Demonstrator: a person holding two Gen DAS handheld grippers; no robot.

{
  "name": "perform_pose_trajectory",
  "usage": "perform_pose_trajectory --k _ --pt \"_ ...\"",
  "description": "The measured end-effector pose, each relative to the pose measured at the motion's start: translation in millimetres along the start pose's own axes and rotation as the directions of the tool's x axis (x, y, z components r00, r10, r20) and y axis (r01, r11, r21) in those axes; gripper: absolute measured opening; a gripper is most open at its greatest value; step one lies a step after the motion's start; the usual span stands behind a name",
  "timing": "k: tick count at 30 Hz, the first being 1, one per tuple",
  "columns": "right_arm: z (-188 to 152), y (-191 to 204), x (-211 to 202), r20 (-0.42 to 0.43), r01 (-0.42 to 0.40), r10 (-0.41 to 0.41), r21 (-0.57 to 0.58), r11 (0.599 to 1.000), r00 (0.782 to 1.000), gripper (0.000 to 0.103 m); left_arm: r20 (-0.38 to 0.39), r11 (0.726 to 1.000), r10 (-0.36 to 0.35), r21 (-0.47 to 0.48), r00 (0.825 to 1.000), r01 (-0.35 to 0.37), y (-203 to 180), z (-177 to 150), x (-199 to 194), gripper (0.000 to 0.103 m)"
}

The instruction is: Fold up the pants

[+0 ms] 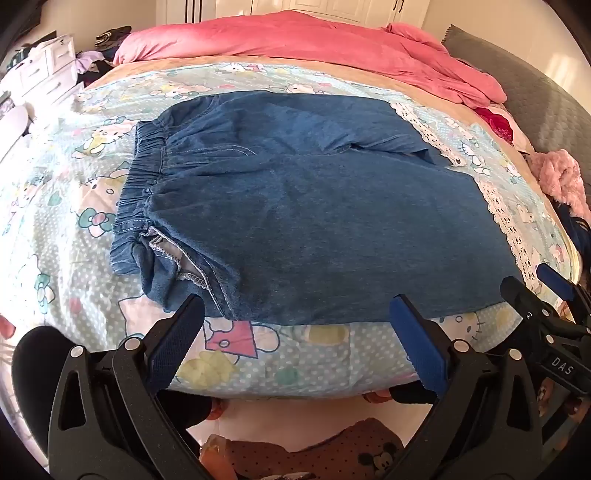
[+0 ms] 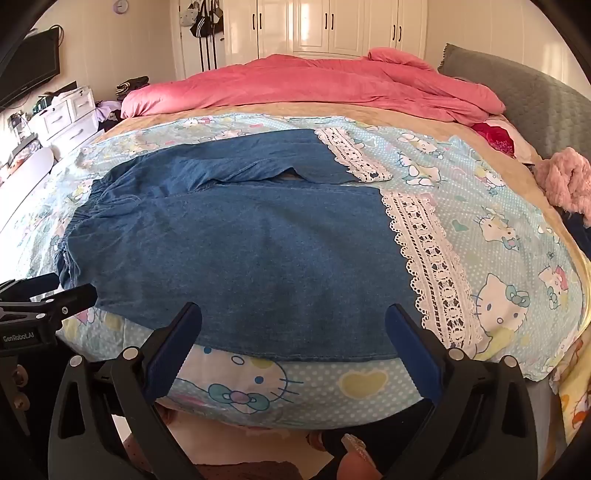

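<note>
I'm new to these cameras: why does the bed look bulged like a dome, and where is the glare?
Left wrist view: fisheye lens curves the bed and denim pants; corners are black. Right wrist view: same bulge, and sunlight washes out the wardrobe doors; the lace hem stays sharp.

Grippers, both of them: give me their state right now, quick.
Left gripper: open, holding nothing, poised at the near edge of the denim pants.
Right gripper: open, holding nothing, at the same near edge, closer to the lace hem.

"DAS" marks the right claw [image 1: 535, 284]; "GenRobot.AI" the left claw [image 2: 55, 288].
</note>
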State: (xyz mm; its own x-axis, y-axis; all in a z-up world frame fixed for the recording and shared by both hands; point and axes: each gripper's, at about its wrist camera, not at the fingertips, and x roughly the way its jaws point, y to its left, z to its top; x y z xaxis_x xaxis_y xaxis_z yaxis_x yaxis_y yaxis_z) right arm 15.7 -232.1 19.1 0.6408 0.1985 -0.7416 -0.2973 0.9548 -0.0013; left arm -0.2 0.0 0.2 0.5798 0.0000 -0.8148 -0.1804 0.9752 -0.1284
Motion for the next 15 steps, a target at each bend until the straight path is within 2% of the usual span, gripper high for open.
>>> perform_pose_trajectory --k 15 --pt "-0.6 1.9 0.0 -0.003 -0.001 0.001 -0.002 1.0 1.0 0.099 -0.004 1.0 0.001 0.002 1.0 -0.001 -2.5 -0.6 -0.9 0.094"
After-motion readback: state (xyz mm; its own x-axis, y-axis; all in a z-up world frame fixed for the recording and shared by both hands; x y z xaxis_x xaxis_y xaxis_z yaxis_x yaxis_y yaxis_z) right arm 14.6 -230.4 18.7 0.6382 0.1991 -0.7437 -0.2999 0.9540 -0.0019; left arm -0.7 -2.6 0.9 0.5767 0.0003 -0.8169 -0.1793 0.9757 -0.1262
